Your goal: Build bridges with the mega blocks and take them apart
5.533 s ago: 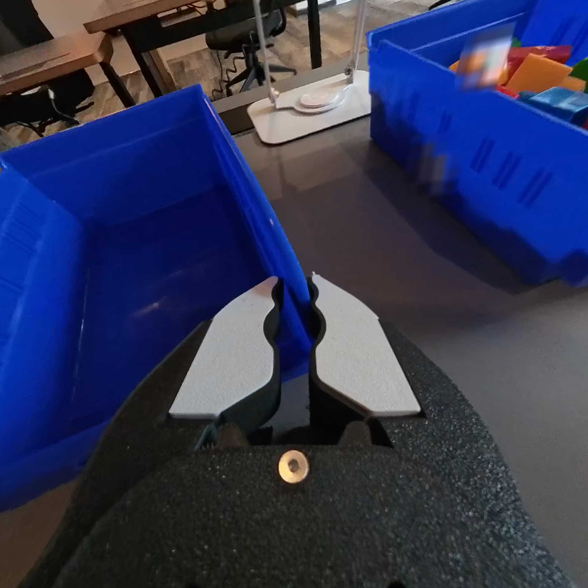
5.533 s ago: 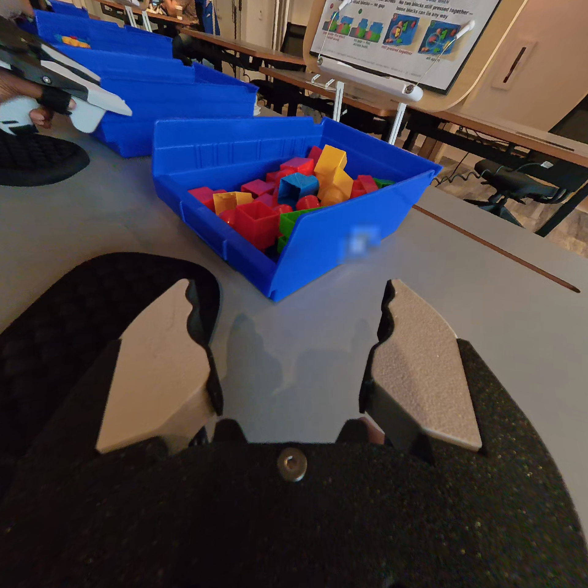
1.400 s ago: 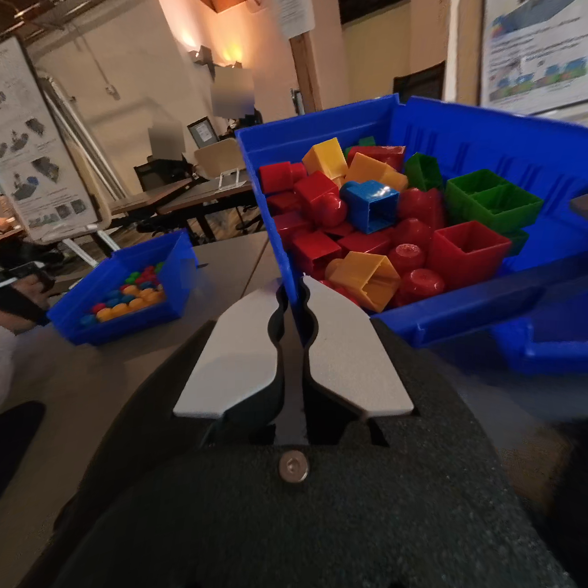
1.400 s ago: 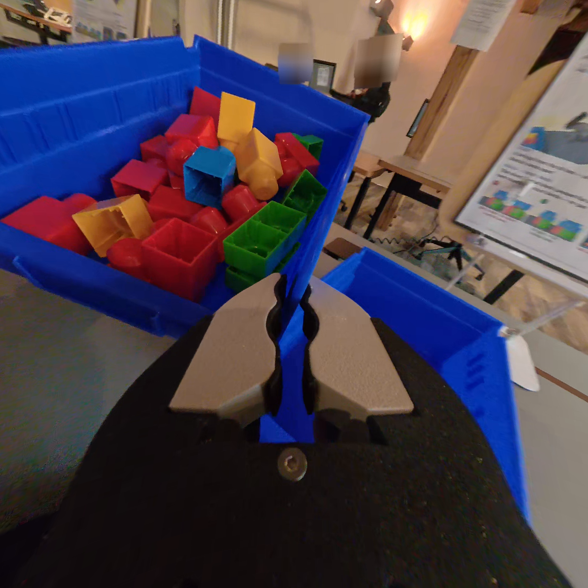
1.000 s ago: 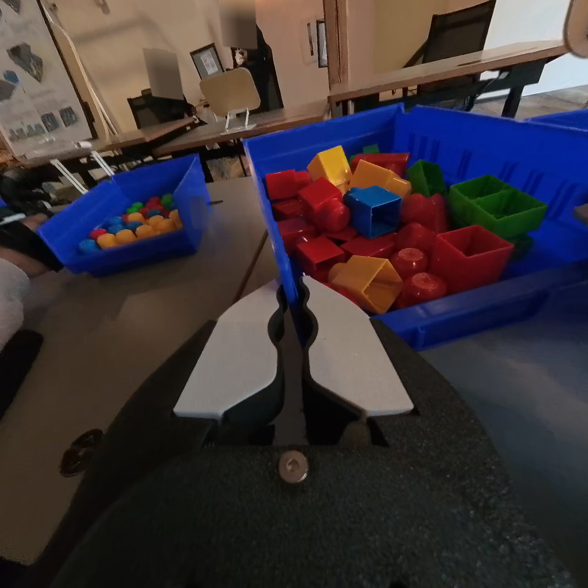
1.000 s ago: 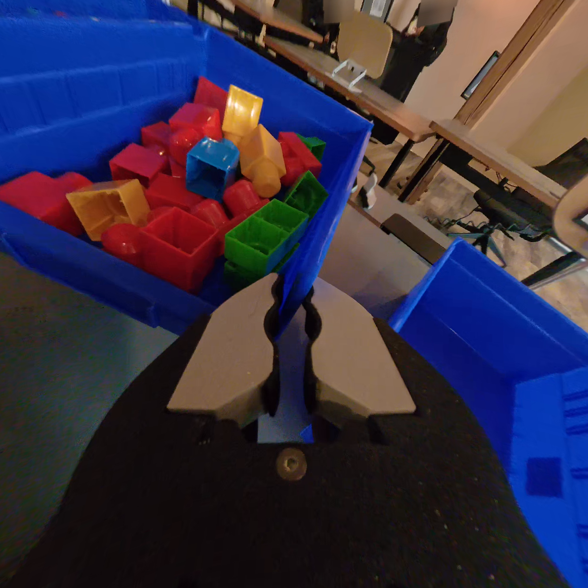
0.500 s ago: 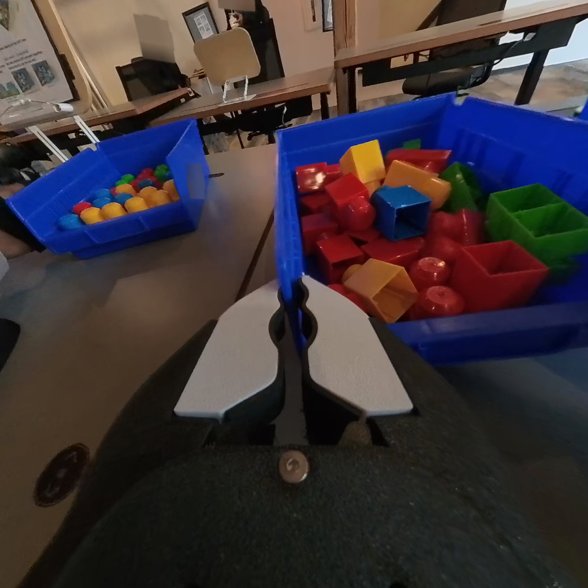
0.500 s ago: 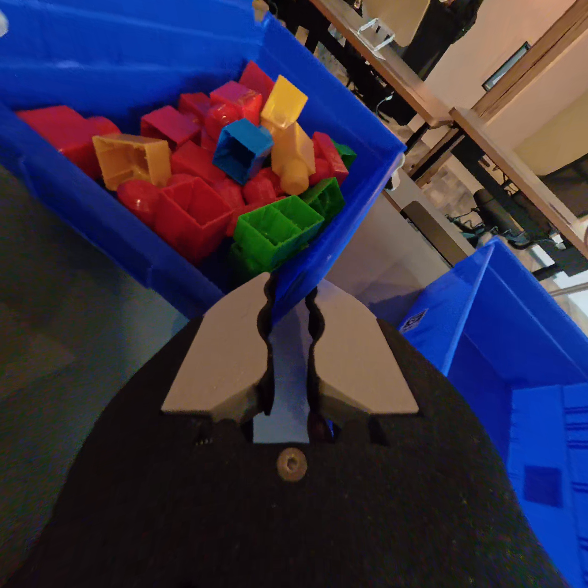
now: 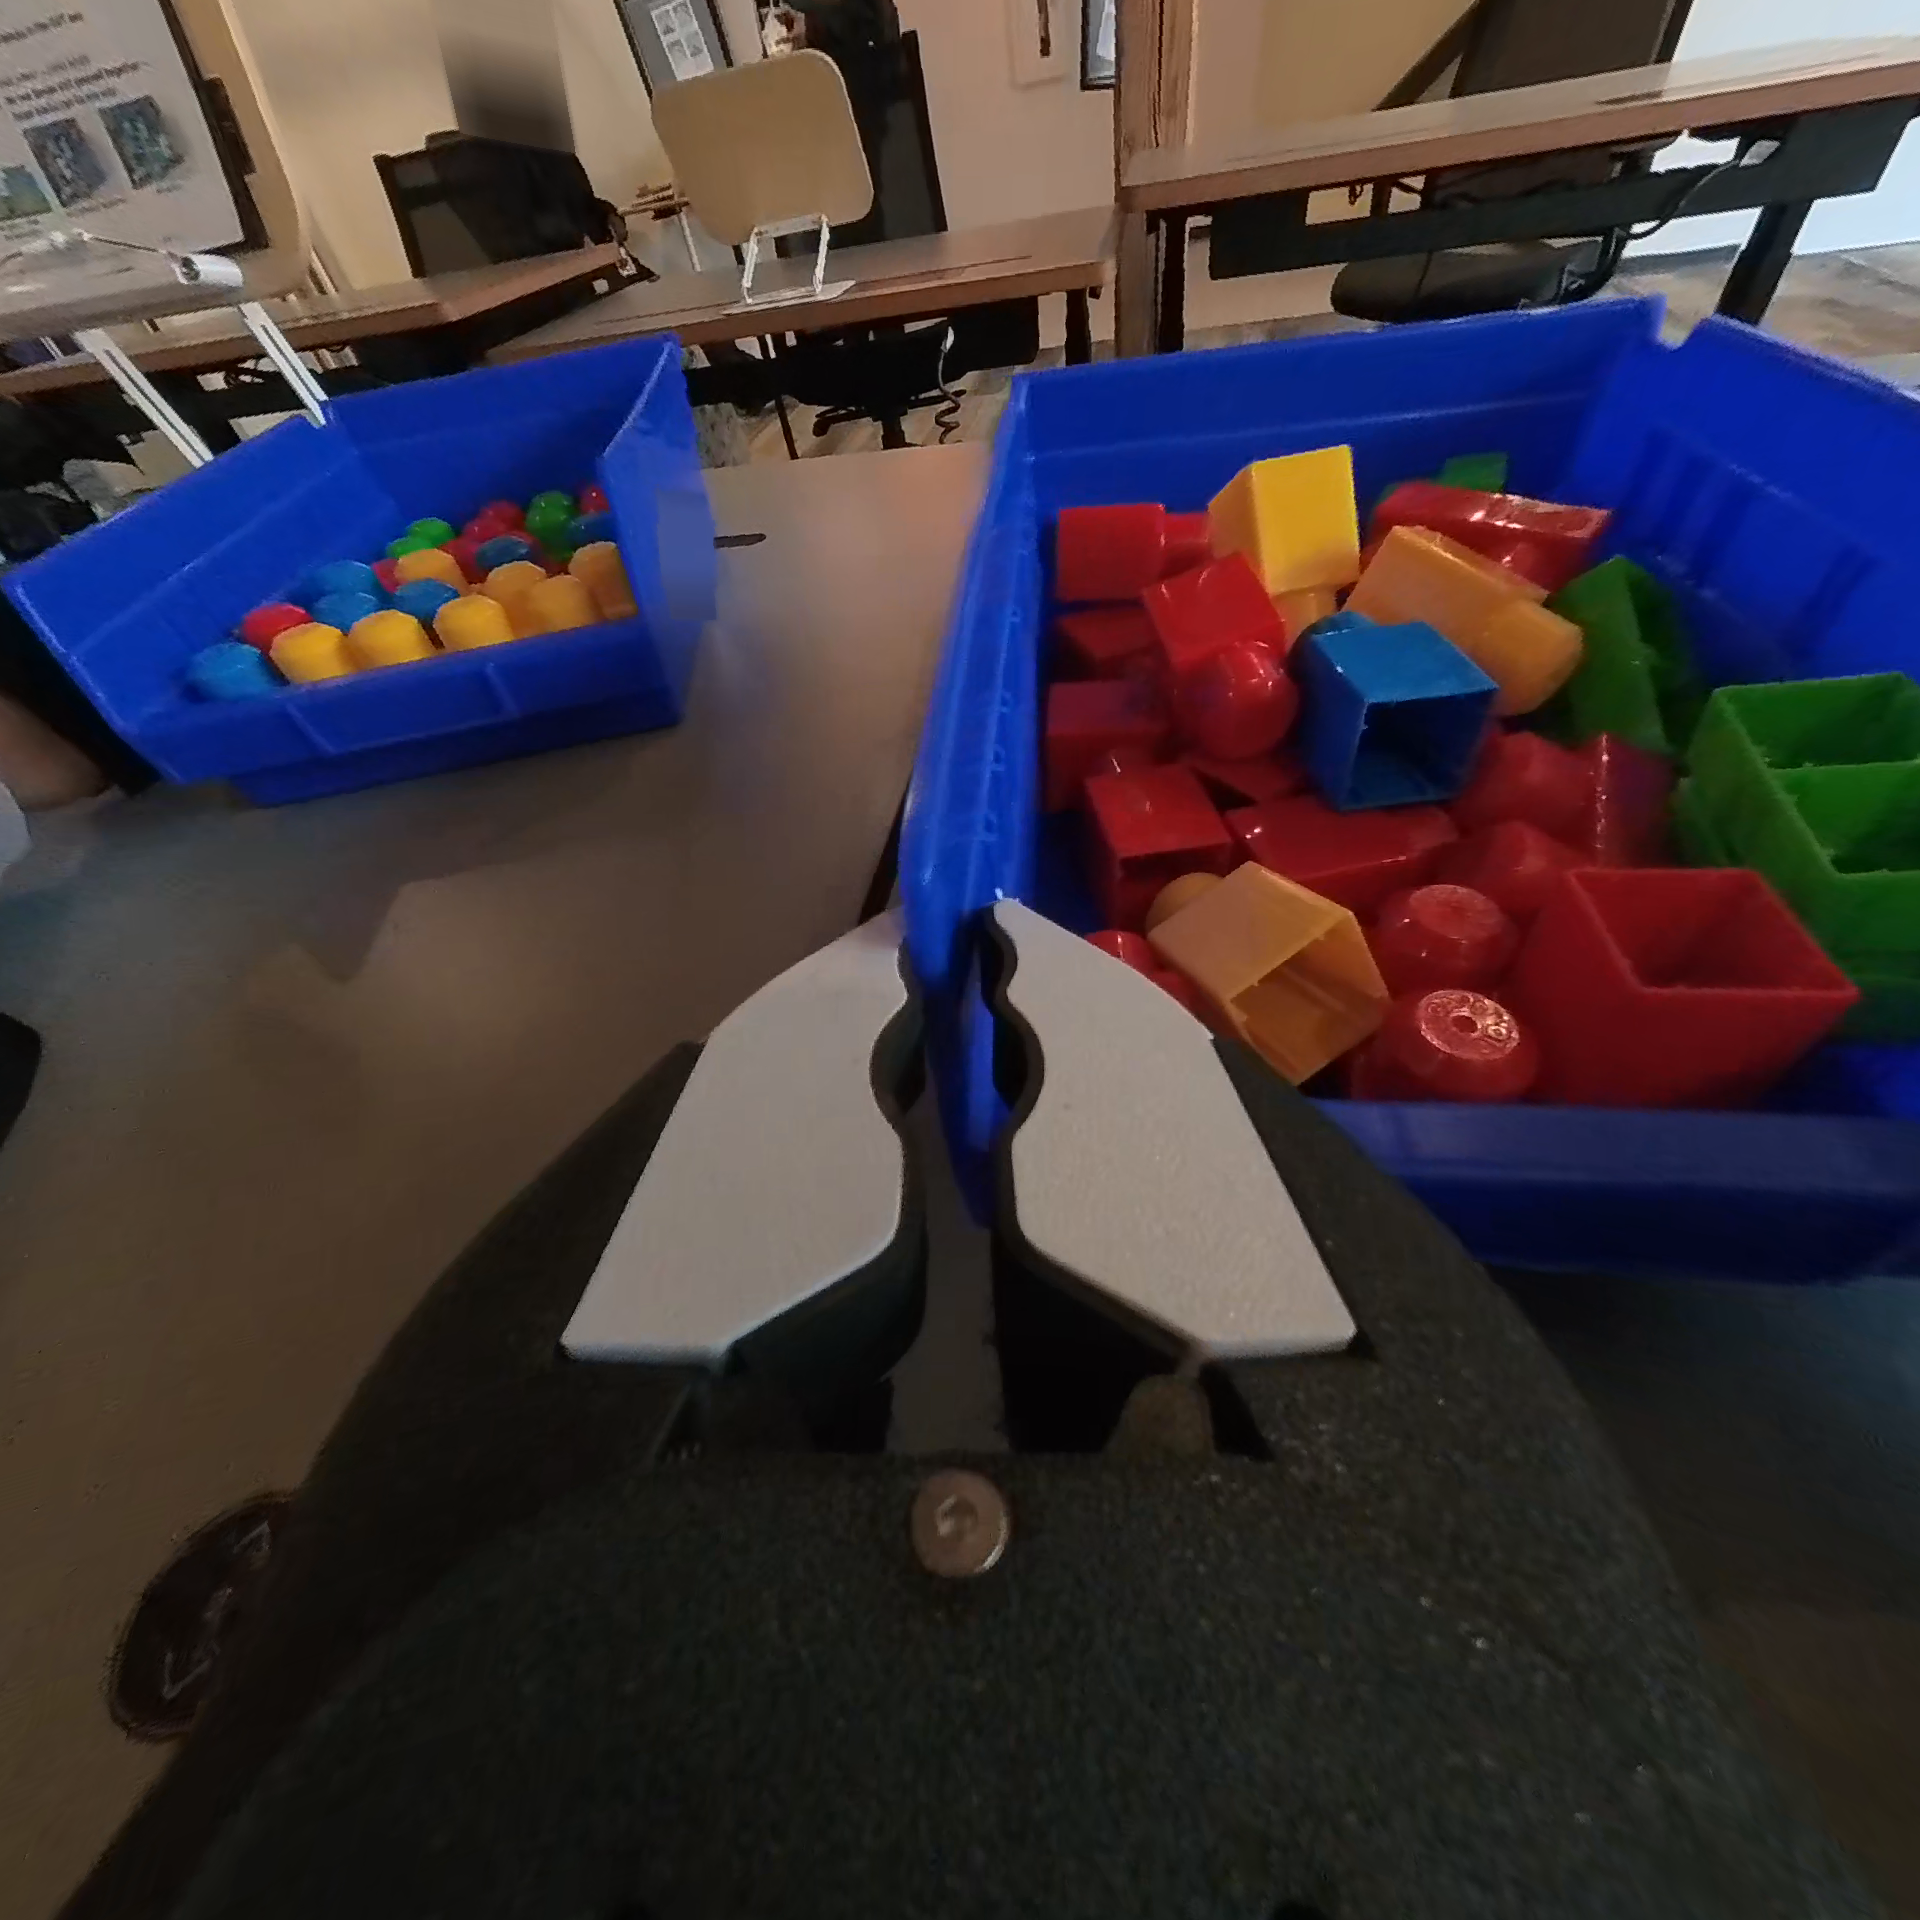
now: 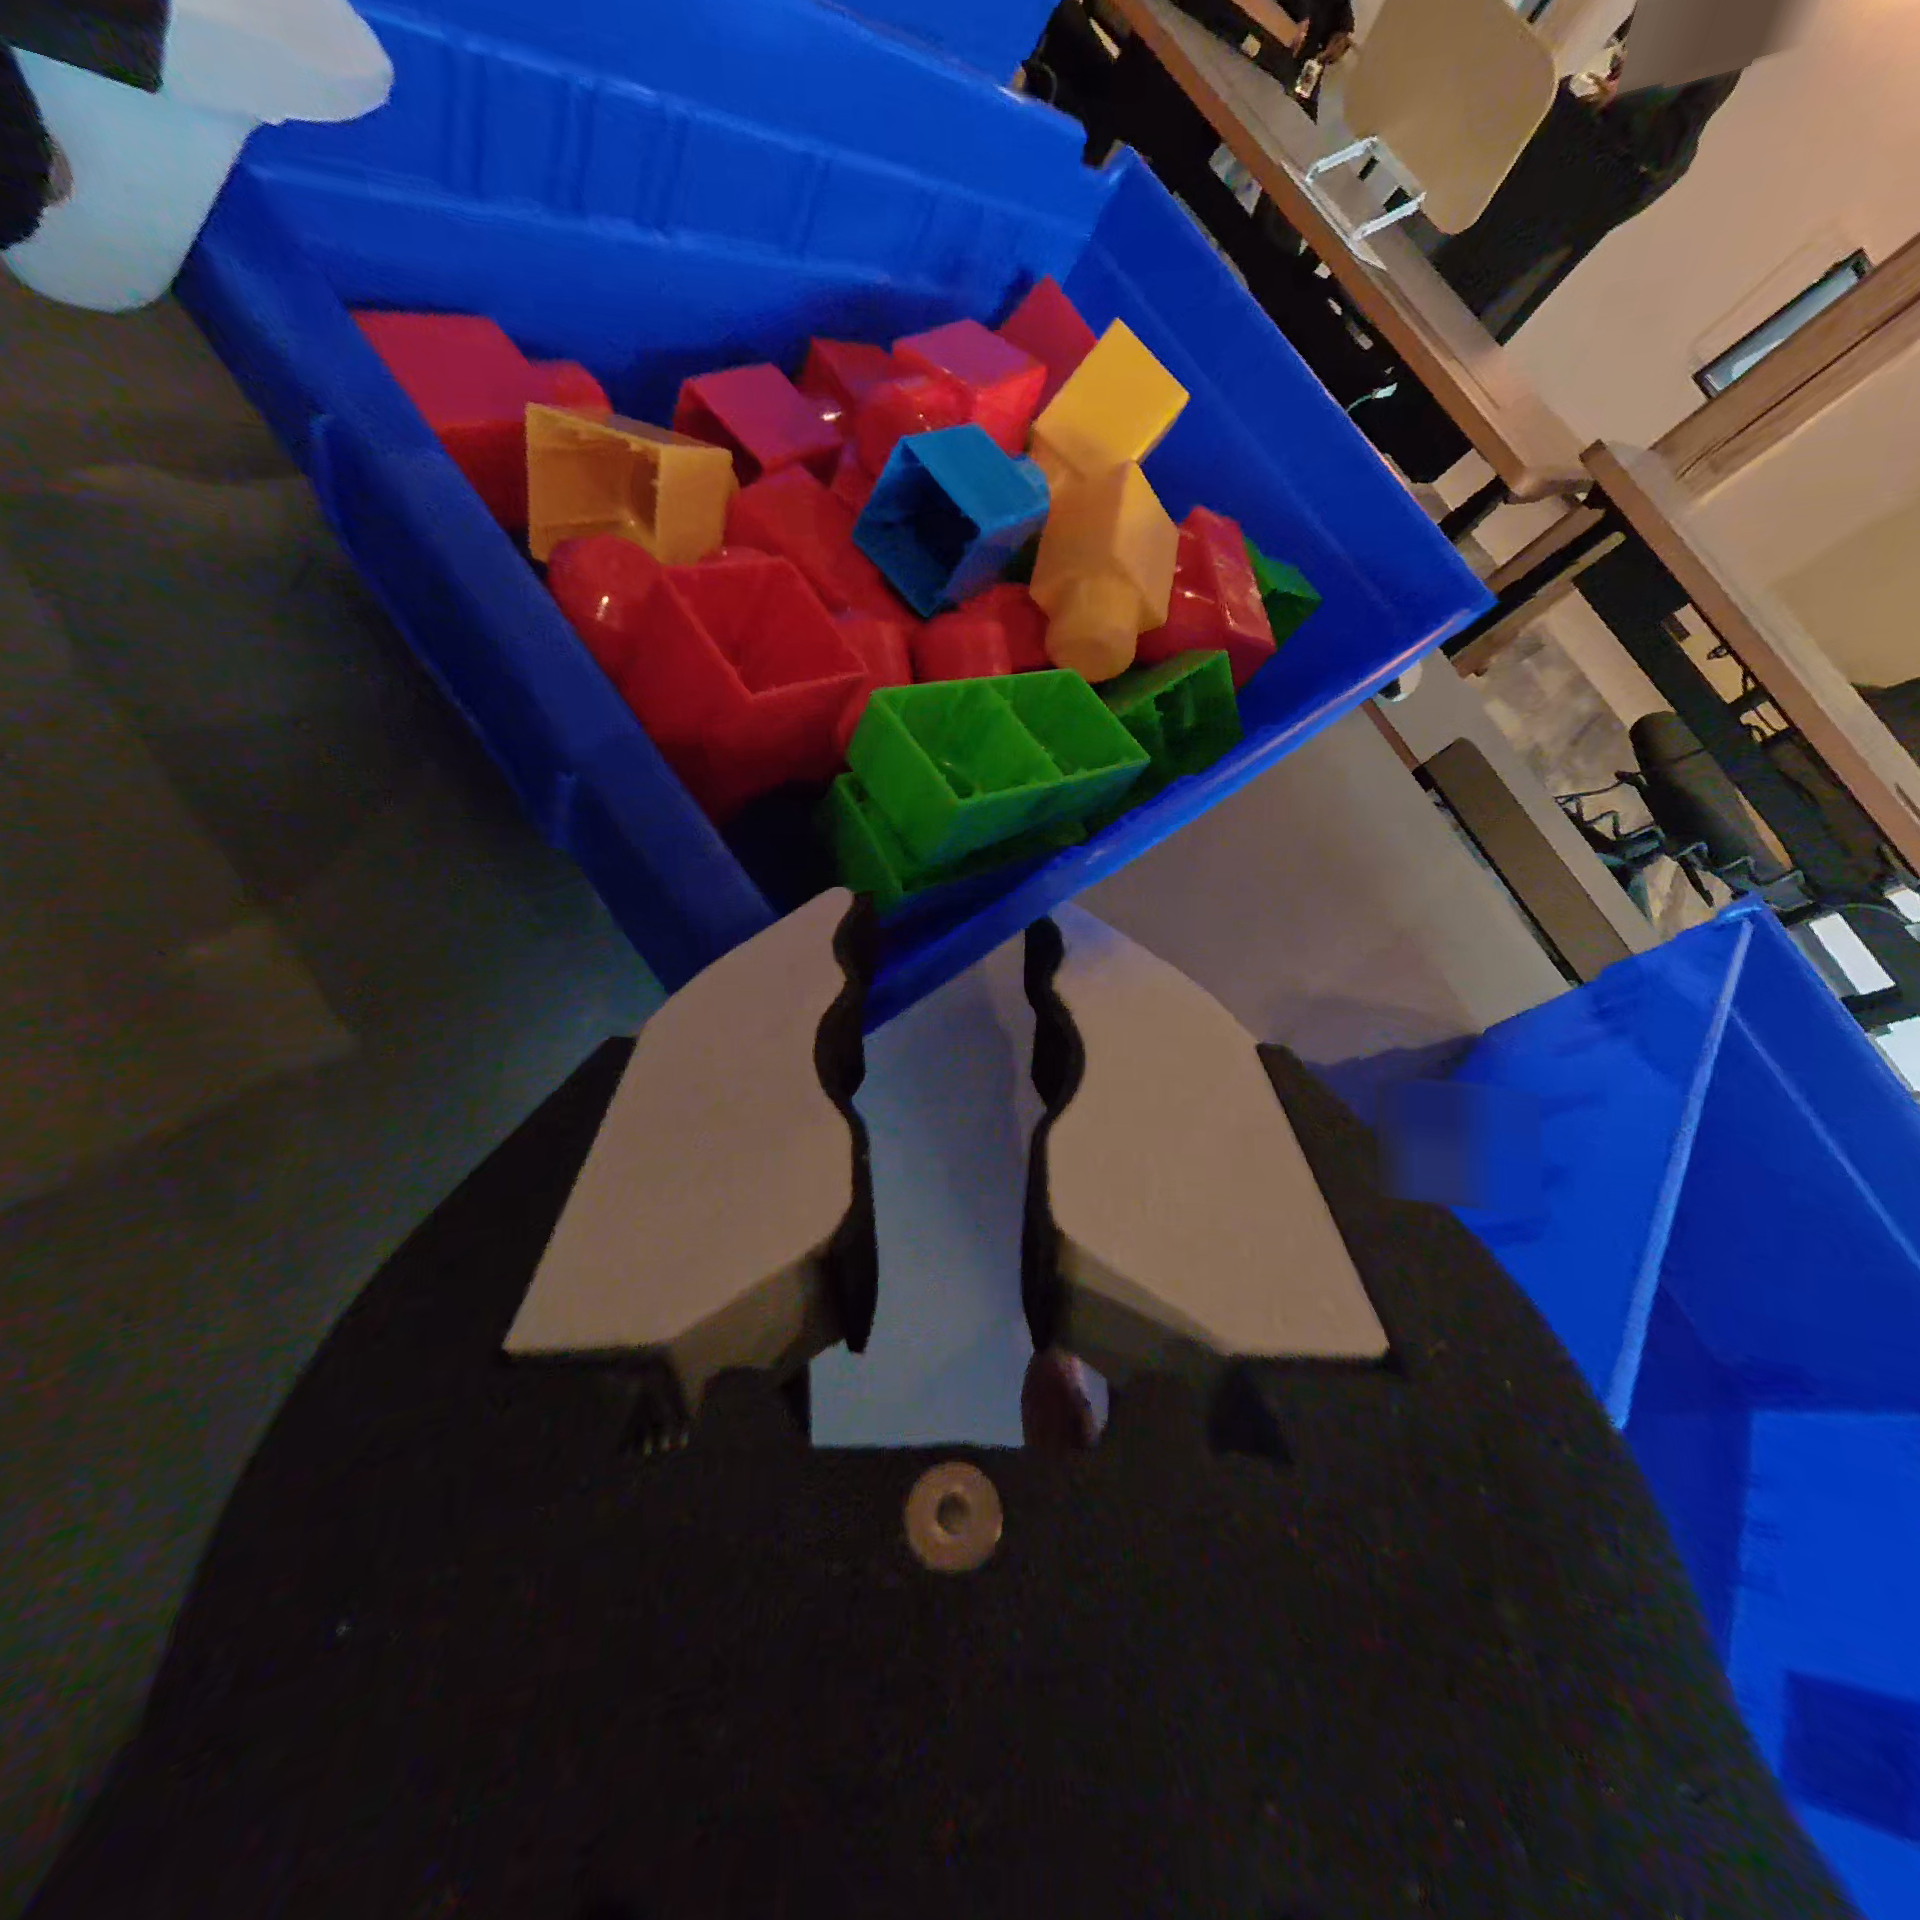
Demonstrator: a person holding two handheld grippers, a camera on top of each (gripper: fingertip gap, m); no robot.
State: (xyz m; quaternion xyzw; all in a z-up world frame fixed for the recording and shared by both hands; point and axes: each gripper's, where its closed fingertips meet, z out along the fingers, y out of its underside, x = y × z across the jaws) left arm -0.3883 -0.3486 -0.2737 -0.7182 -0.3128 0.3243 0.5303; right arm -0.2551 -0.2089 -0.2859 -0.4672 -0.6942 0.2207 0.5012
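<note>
A blue bin (image 9: 956, 727) full of red, yellow, green and blue mega blocks sits on the grey table (image 9: 364, 987). A blue block (image 9: 1392, 712) lies open side up in the middle and a big red block (image 9: 1673, 987) lies near the front wall. My left gripper (image 9: 951, 925) is shut on the bin's left wall at its near corner. In the right wrist view the same bin (image 10: 499, 644) holds green blocks (image 10: 987, 758) nearest me. My right gripper (image 10: 945, 920) has its jaws a little apart, with the bin's right corner between the tips.
A smaller blue bin (image 9: 416, 717) of small coloured round pieces stands to the left. Another blue bin (image 10: 1714, 1195) stands close on the right of my right gripper. A white part of the other gripper (image 10: 156, 156) shows at the top left. Desks and chairs stand behind.
My left gripper went from an empty bin's wall to the block bin's wall. Over the last second the bin came down level, and my right gripper's jaws spread apart from its right wall.
</note>
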